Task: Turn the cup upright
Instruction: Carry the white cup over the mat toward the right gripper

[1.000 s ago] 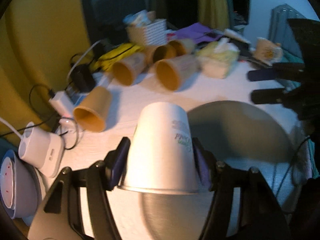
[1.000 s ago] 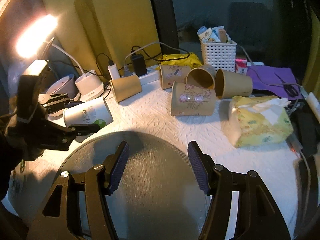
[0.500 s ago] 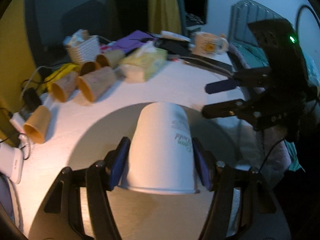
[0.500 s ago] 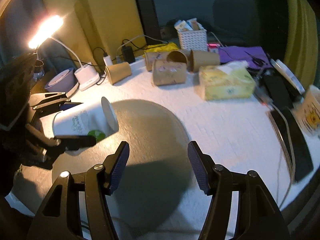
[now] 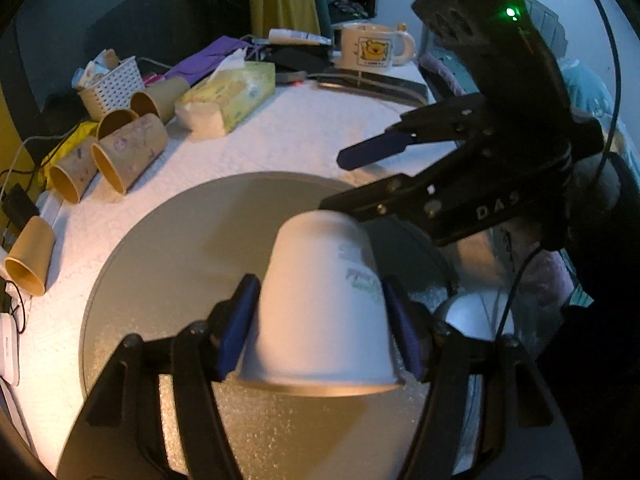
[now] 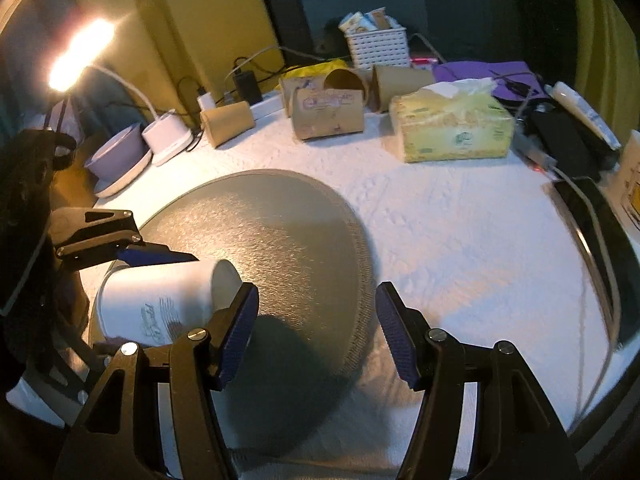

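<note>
My left gripper (image 5: pixel 322 322) is shut on a white paper cup (image 5: pixel 320 300) with green print, held on its side above the round grey mat (image 5: pixel 168 248). In the right wrist view the same cup (image 6: pixel 160 300) lies horizontal, closed base pointing right, near the mat's (image 6: pixel 288 240) left edge. My right gripper (image 6: pixel 316 332) is open and empty; its left finger is close beside the cup's base. It shows in the left wrist view (image 5: pixel 360 176), just beyond the cup.
Several brown paper cups (image 6: pixel 328 116) lie on their sides at the back of the white table. A yellow tissue pack (image 6: pixel 452 128), a white basket (image 6: pixel 378 48), a lit lamp (image 6: pixel 76 60), chargers and a bear mug (image 5: pixel 372 48) stand around.
The left gripper has swung the cup rightwards over the mat. The right gripper has moved in close, so its left finger now sits beside the cup's base.
</note>
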